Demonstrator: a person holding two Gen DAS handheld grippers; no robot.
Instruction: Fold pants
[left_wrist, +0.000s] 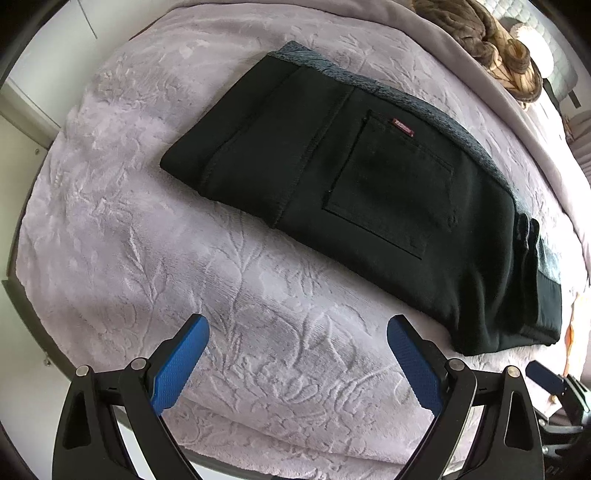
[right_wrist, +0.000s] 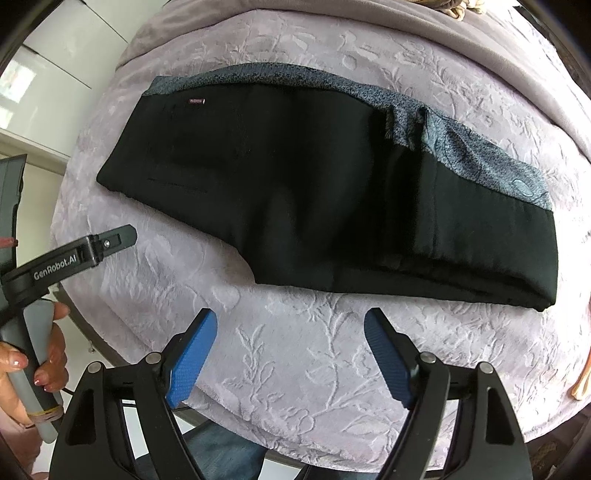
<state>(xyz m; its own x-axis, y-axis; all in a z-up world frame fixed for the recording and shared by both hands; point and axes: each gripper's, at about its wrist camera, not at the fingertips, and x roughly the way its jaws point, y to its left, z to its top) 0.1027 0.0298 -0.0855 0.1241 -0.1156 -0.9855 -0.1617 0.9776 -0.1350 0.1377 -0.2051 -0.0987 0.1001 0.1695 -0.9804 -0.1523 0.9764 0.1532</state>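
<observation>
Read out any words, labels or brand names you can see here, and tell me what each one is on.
"GenRobot.AI": printed in pale letters on the black arm of the left tool, seen from the right wrist view.
Small red tag on the folded black pants by the pocket: it bears lettering, too small and blurred to read in either view.
No other text shows.

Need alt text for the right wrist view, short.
Folded black pants with a grey fleecy lining showing along the far edge lie on a pale lilac embossed blanket. The right gripper hangs open and empty in front of them. At the left edge, a hand holds the left gripper's handle.
</observation>
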